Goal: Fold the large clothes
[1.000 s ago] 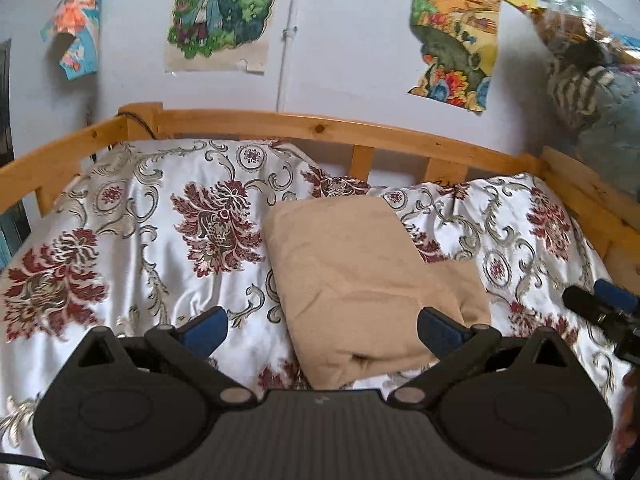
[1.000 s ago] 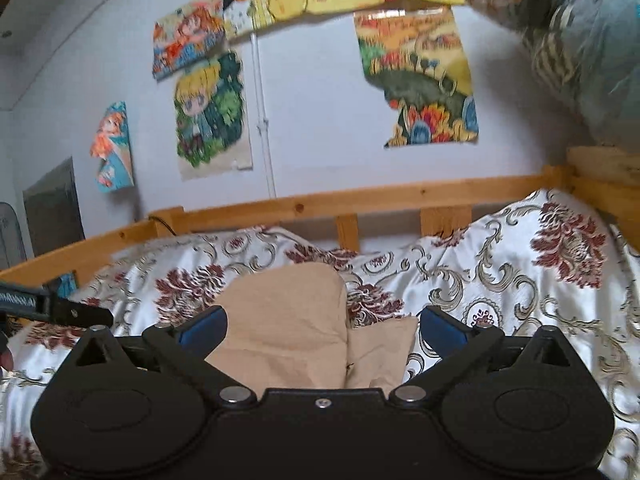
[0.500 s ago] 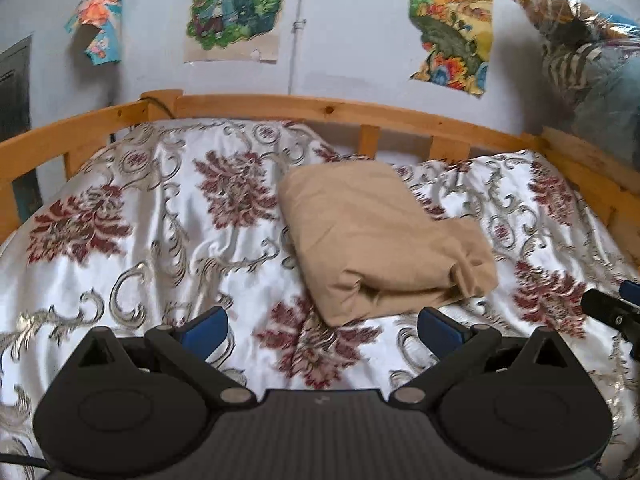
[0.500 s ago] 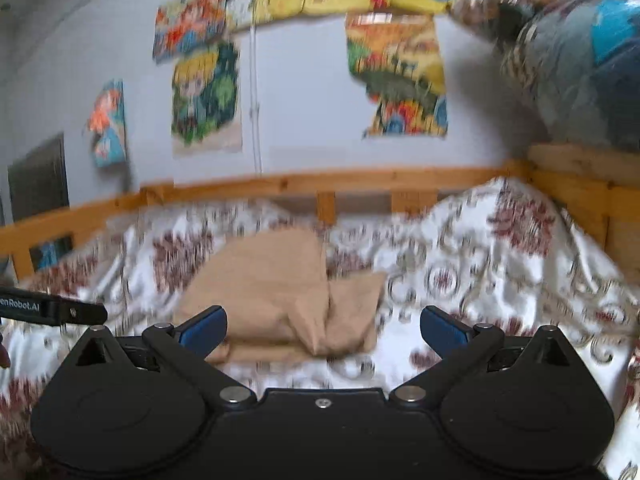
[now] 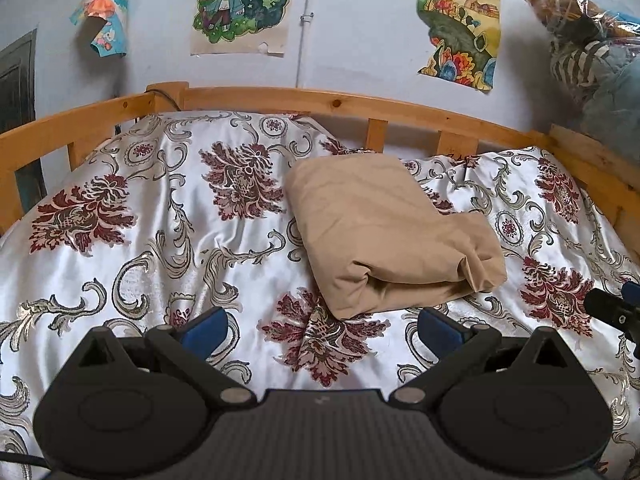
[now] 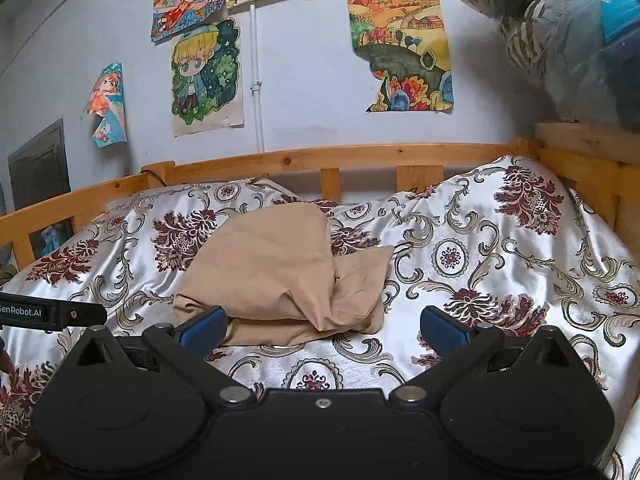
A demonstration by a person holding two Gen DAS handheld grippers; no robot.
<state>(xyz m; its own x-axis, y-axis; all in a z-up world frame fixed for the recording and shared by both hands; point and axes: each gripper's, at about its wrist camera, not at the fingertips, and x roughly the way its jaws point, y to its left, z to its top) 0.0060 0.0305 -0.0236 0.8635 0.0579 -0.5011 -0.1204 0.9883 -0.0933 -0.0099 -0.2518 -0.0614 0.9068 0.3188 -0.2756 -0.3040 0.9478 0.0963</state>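
The tan garment (image 5: 384,236) lies folded into a compact bundle on the floral bedspread (image 5: 160,240), right of the bed's centre and nearer the wooden rail (image 5: 340,102) at the wall than the front. The left gripper (image 5: 320,326) hovers above the bedspread just in front of the bundle, jaws spread wide and empty; the right gripper (image 6: 322,324) is likewise spread and empty, its left fingertip overlapping the bundle's near edge in the right wrist view, though contact cannot be confirmed. The fold appears essentially complete, so the step in hand is judged to be releasing and tidying. To finish well, inspect the near right corner (image 6: 344,312), where layers bunch and a flap sticks out past the main rectangle; pinch only that loose layer, draw it flush, then press flat without dragging the slippery satin underneath. Edges: the left side of the bundle is straight, while the near edge shows a rolled opening between layers. Open room is generous to the left and in front; the rail and the raised bedding (image 6: 520,200) limit travel at the back and right.
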